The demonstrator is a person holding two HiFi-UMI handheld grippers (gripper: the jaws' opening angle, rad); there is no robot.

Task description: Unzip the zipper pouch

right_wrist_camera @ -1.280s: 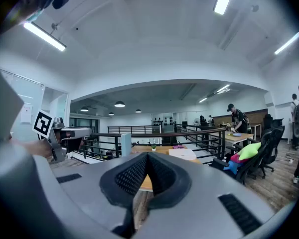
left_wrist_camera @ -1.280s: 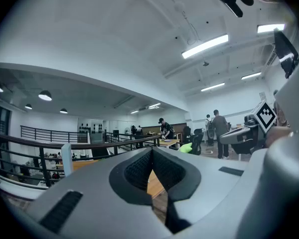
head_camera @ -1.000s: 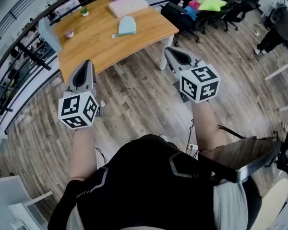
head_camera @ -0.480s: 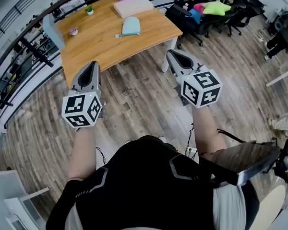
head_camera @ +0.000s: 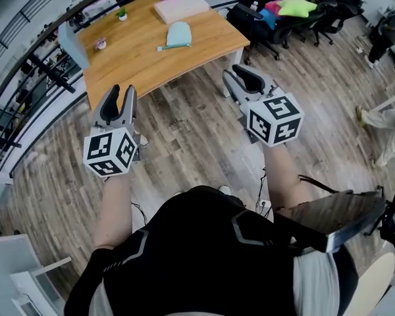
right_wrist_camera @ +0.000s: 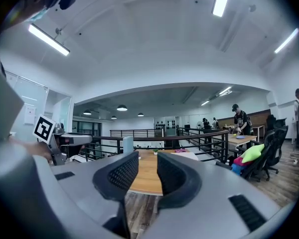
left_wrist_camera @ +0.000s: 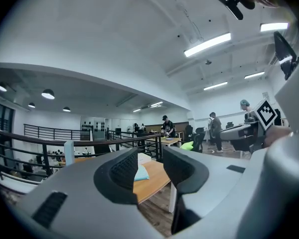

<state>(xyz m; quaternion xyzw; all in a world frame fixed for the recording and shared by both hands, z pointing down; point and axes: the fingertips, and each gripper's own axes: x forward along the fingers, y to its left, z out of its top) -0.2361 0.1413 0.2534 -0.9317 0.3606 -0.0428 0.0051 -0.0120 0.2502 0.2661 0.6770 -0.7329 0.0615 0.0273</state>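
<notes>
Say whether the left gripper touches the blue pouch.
Apart. Head view: left gripper, jaws just opening and empty, hangs over floor, short of the table bearing the pouch.

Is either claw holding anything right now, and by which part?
Nothing is held. The left claw and right claw have just been opening, nothing between their jaws; the blue pouch lies untouched on the table.

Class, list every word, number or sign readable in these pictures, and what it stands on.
No readable text.
The left gripper and right gripper, whose empty jaws have just been opening, bear only square marker patterns, no letters.
The wall notice is too blurred to read.
</notes>
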